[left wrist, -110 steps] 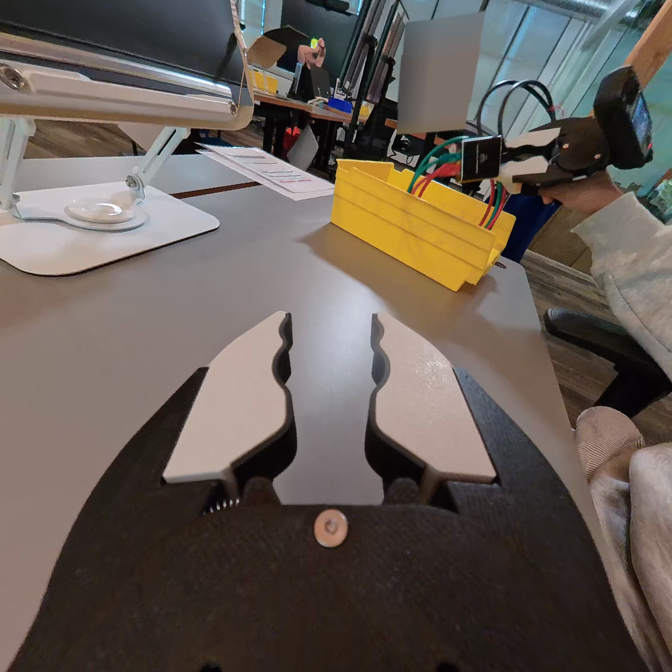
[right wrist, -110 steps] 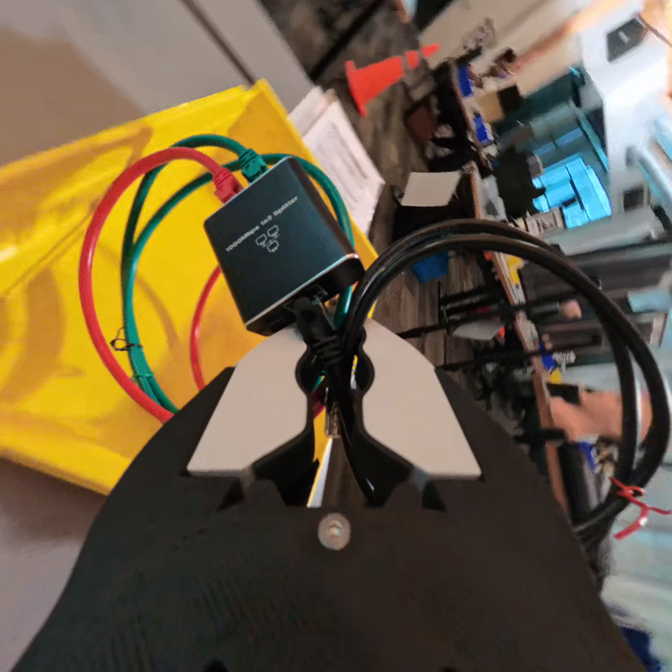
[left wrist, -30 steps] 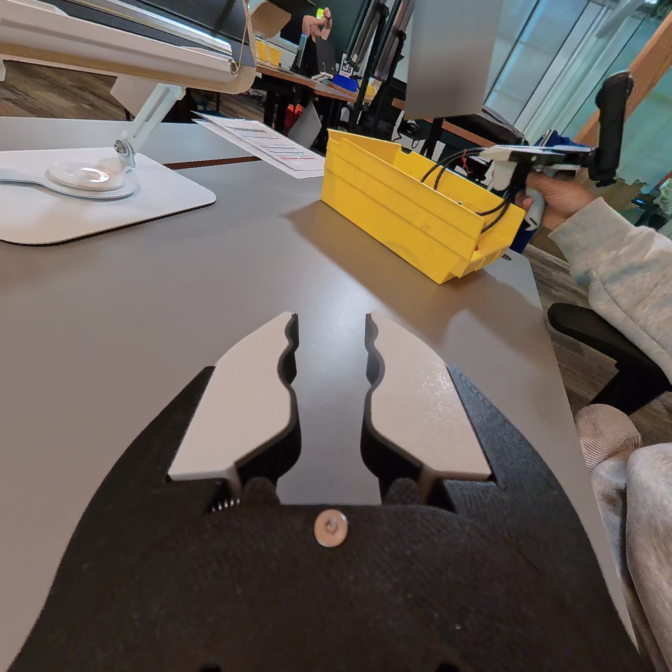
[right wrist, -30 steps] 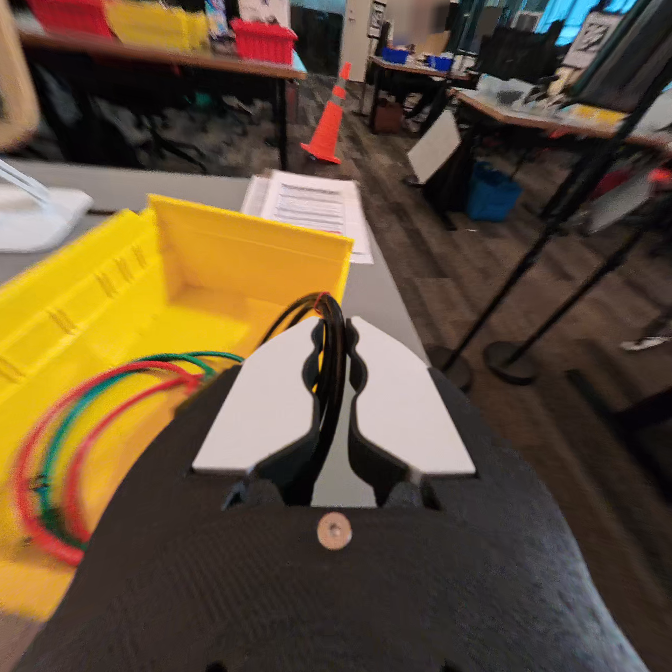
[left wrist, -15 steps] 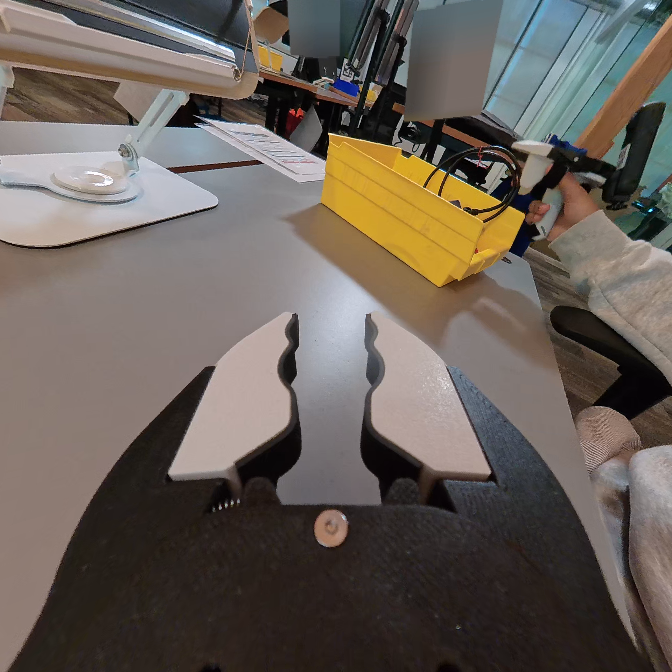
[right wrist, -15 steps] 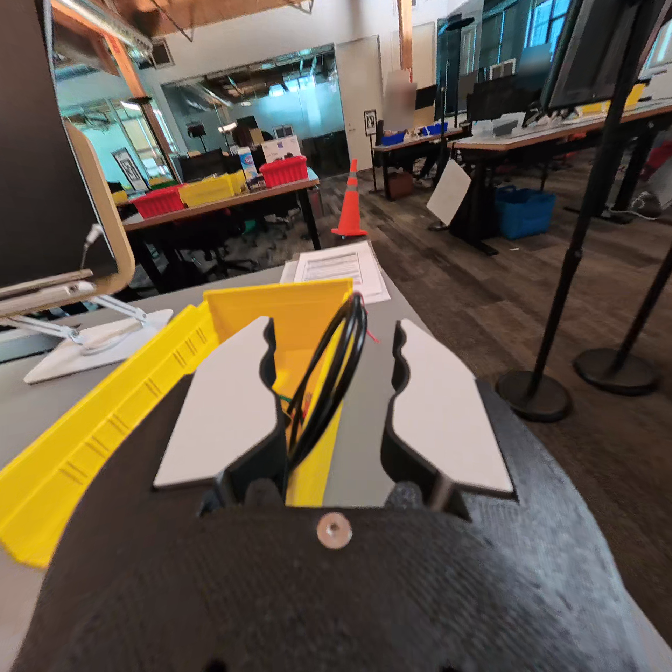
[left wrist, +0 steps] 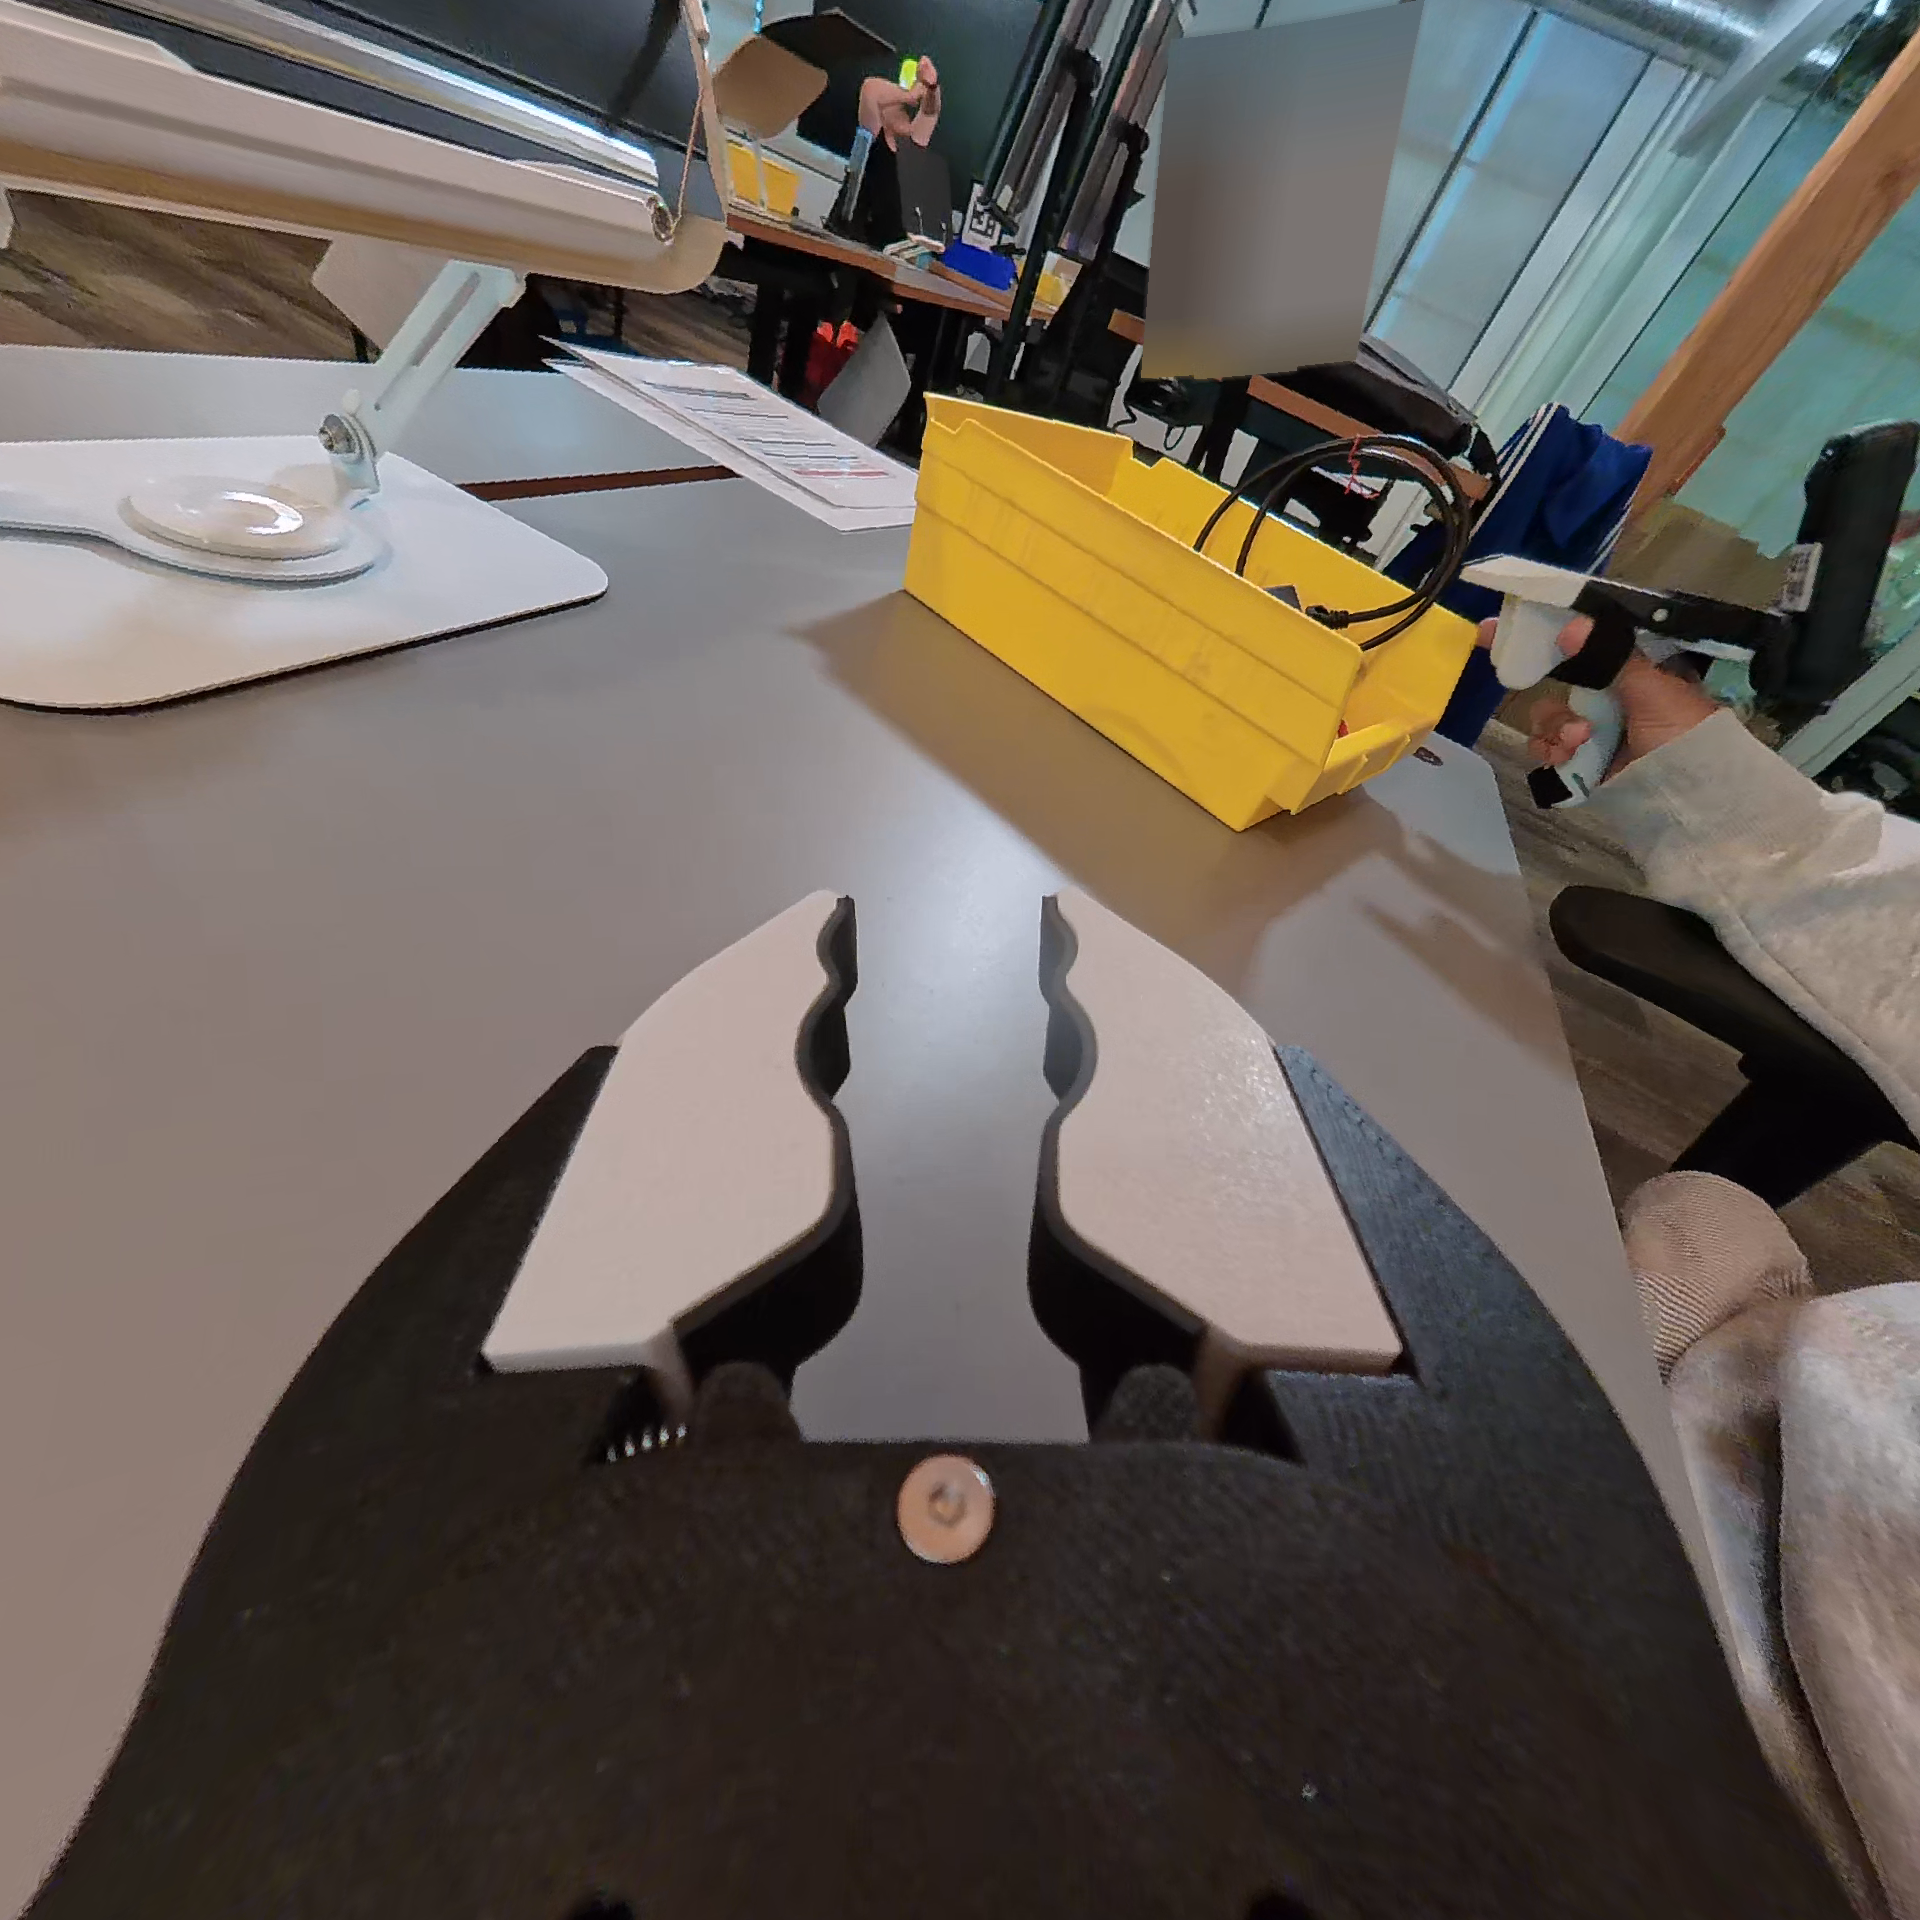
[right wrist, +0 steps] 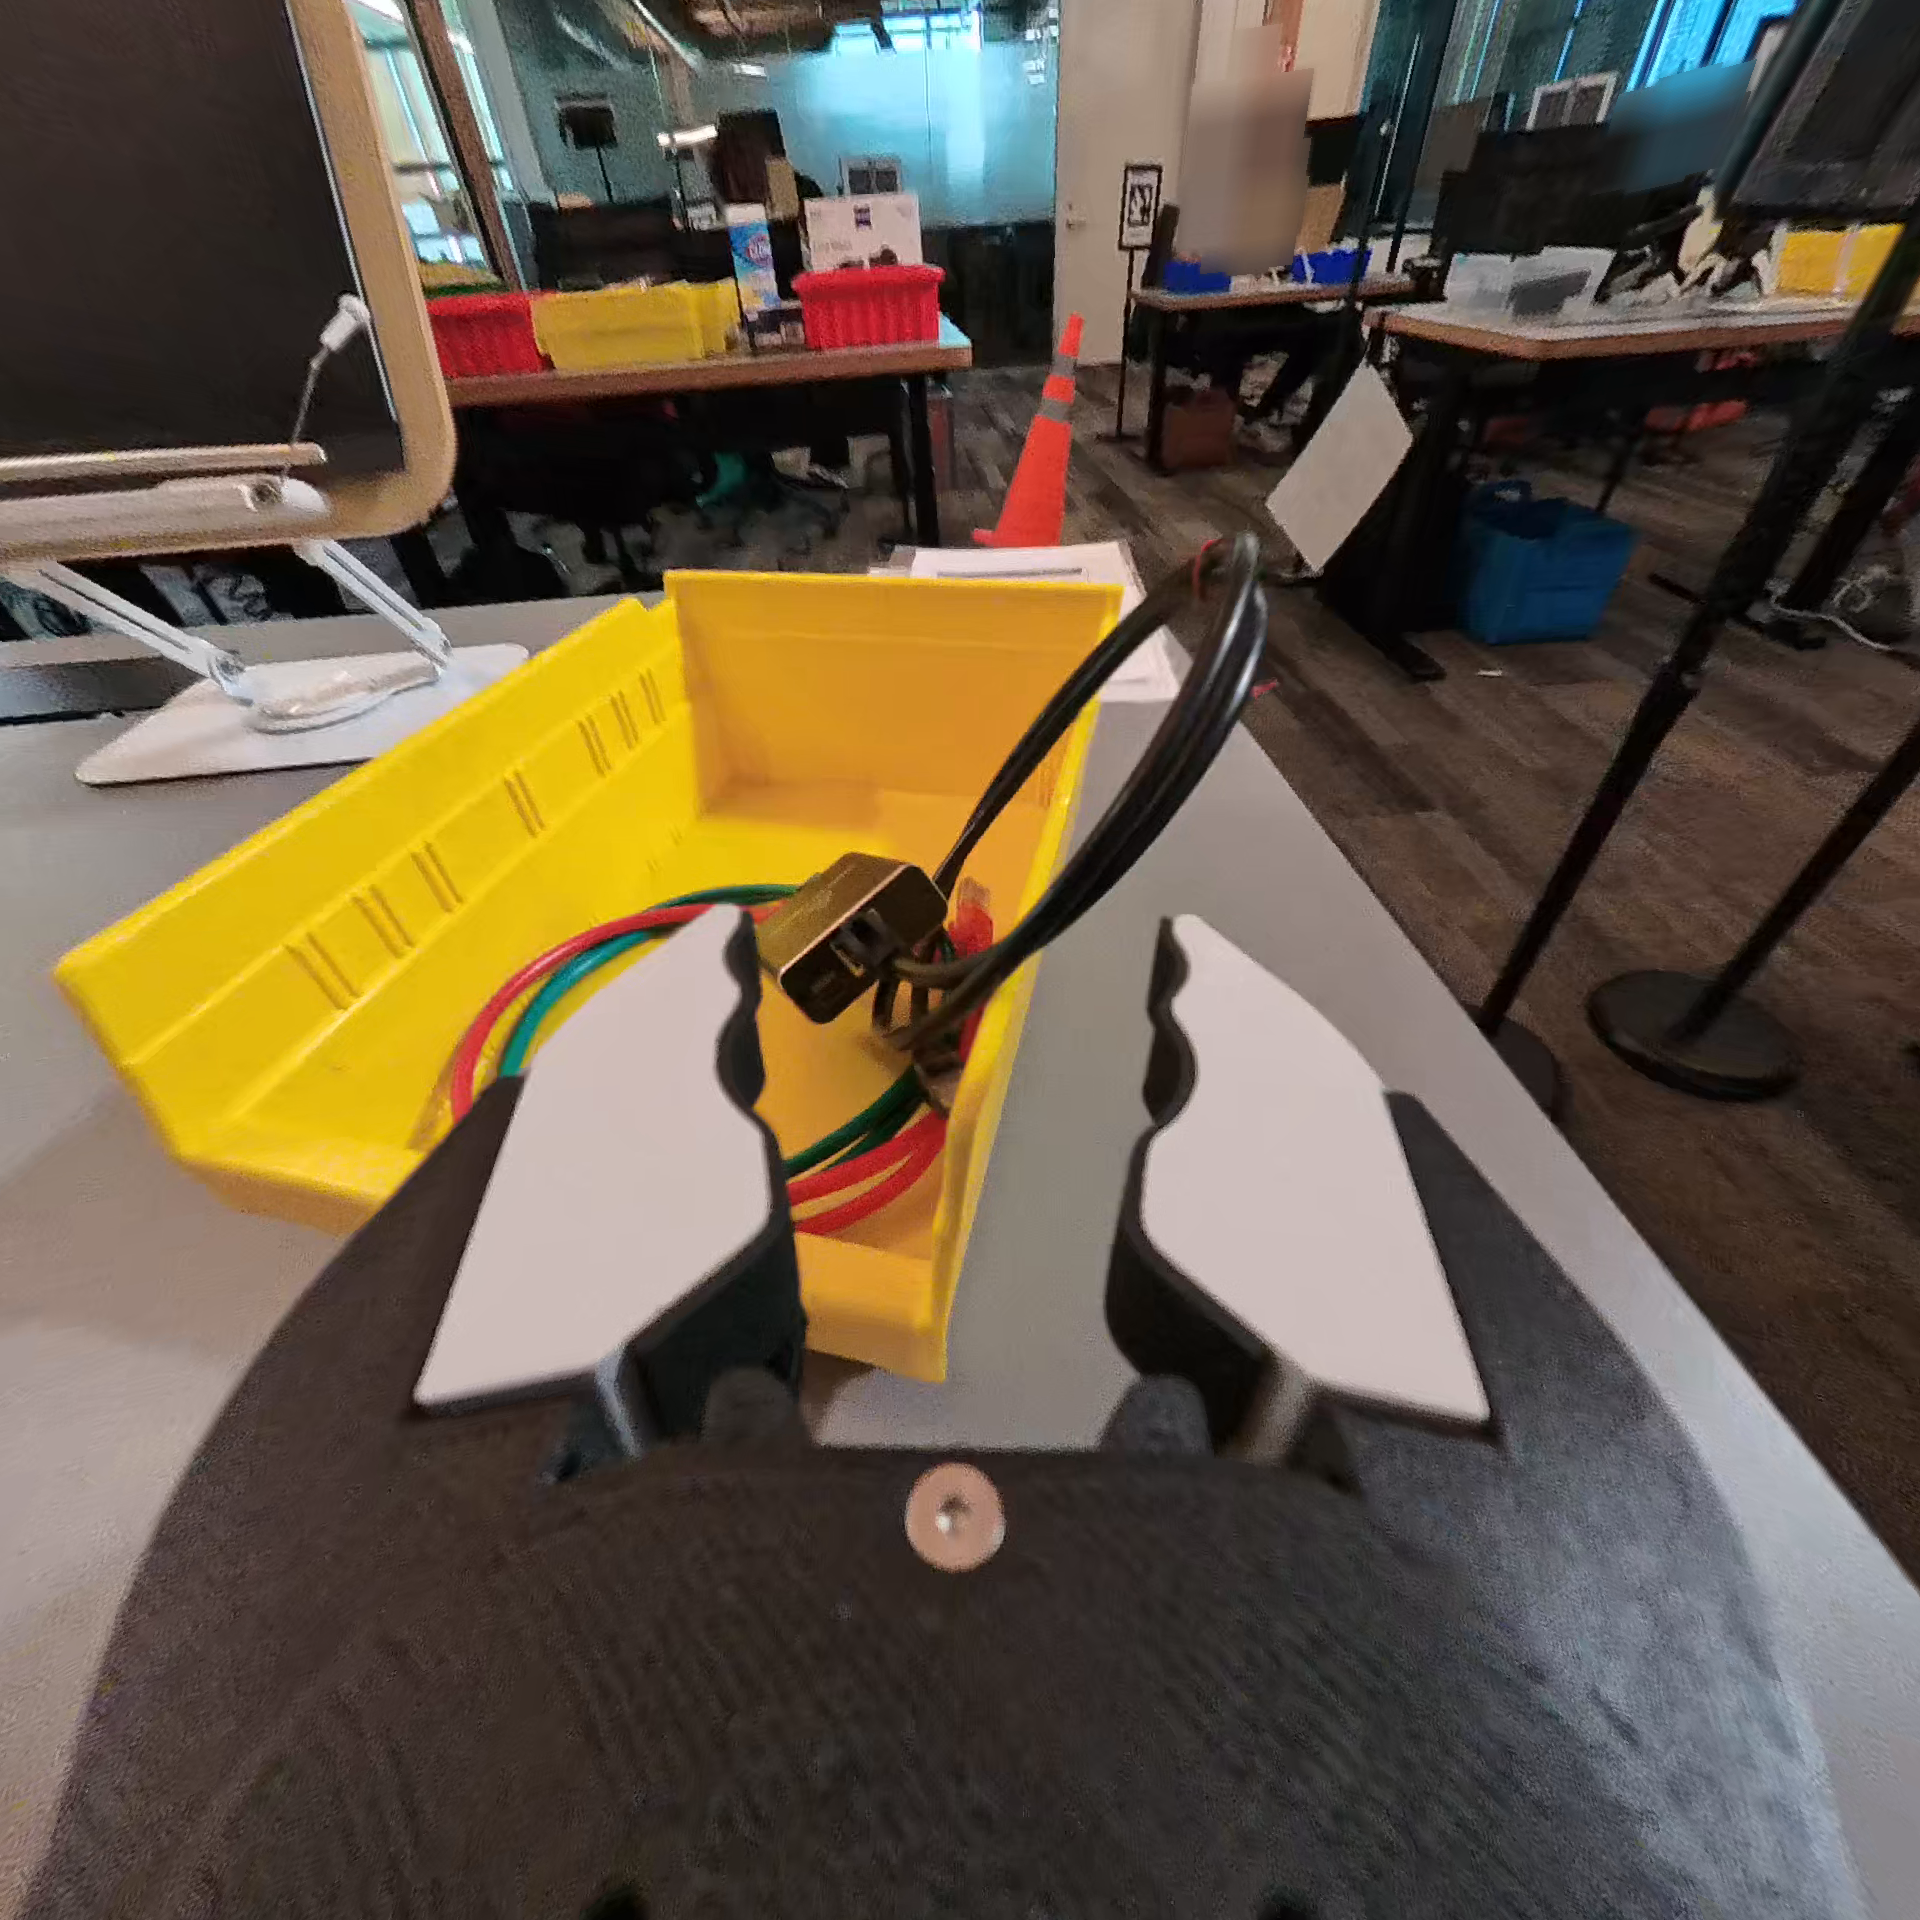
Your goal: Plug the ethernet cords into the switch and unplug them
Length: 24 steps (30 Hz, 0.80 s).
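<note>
Right wrist view | black cable [right wrist: 1132,769] loops over yellow bin [right wrist: 499,883] | orange cone [right wrist: 1042,447] behind

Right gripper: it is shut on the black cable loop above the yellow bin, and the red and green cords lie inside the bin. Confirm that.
Not quite. The right gripper is open, its fingers spread wide with nothing between them, as the right wrist view shows. The black cable loop arches free above the yellow bin. The red and green cords do lie inside the bin.
</note>
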### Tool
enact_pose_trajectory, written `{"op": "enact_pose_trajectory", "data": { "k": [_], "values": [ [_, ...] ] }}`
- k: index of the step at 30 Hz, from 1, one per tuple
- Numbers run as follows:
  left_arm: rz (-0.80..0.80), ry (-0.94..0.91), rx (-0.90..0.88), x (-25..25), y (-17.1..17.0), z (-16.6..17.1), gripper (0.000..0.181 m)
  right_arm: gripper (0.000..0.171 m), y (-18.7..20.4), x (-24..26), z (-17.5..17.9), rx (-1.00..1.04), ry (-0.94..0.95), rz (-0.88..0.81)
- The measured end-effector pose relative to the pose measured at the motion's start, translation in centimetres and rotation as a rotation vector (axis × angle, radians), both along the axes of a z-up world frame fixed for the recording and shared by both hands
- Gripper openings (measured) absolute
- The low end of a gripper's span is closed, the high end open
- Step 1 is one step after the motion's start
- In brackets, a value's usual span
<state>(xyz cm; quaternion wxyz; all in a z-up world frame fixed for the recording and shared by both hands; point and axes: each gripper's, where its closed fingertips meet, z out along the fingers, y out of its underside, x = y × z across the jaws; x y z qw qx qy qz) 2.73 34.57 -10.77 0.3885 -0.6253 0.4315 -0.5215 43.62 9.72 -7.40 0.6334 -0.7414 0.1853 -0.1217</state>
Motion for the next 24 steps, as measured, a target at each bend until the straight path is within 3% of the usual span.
{"op": "enact_pose_trajectory", "data": {
  "k": [4,13,17,24],
  "values": [
    [0.002,0.001,0.002,0.0,0.0,0.0,0.034,0.089,0.7,0.5,-3.1,-0.086,0.121,0.019],
    [0.0,-0.001,-0.007,0.1,0.1,-0.1,0.034,0.095,1.8,0.8,-7.2,-0.238,0.26,0.015],
    [-0.001,0.001,-0.016,0.2,0.1,-0.3,0.034,0.086,2.0,1.7,-6.9,-0.175,0.335,-0.007],
    [-0.006,0.0,-0.02,0.3,0.0,-0.3,0.034,0.048,3.1,2.8,-5.6,-0.101,0.289,0.003]
  ]
}}
